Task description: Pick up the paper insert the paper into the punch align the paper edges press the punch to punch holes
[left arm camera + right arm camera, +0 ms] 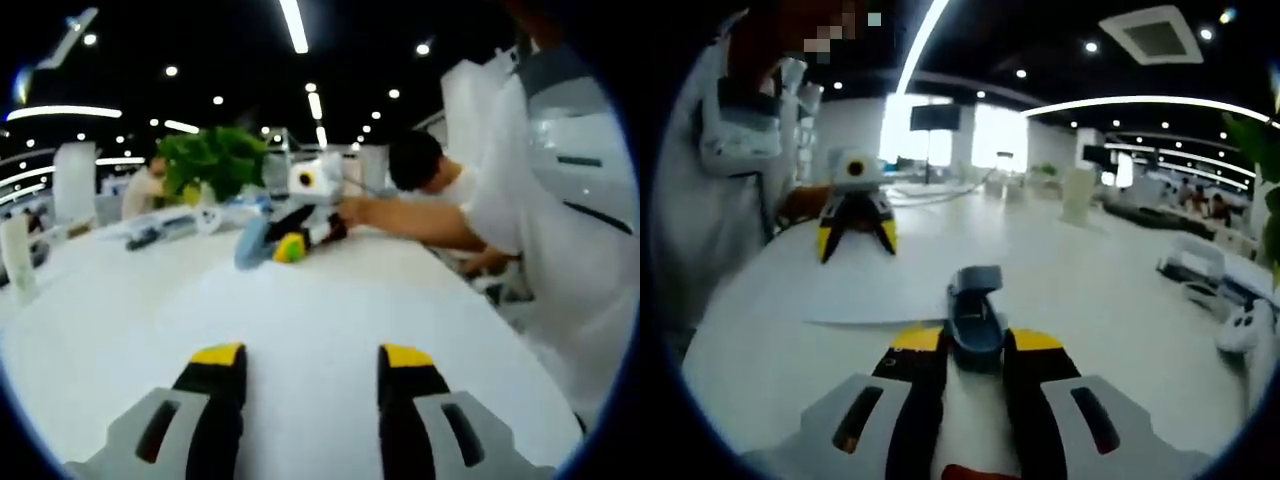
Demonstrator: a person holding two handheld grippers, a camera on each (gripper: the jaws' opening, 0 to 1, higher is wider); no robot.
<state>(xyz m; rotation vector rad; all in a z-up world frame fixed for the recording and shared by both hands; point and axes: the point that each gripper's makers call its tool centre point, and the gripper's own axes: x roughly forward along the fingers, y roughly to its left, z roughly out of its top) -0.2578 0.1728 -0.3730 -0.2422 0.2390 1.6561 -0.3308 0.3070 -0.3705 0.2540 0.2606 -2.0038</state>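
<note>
between right claw (975,345) tips, punch (974,310) lengthwise pointing away, pinched, left claw (312,360) spread

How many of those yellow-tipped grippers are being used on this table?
2. The left gripper hovers open over the white table; the right gripper sits across from it, around the grey-blue hole punch. Others may be out of view.

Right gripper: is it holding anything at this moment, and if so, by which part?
The right gripper has its jaws on either side of the near end of the blue-grey hole punch, which sits over the edge of the paper. The left gripper is open, holding nothing.
</note>
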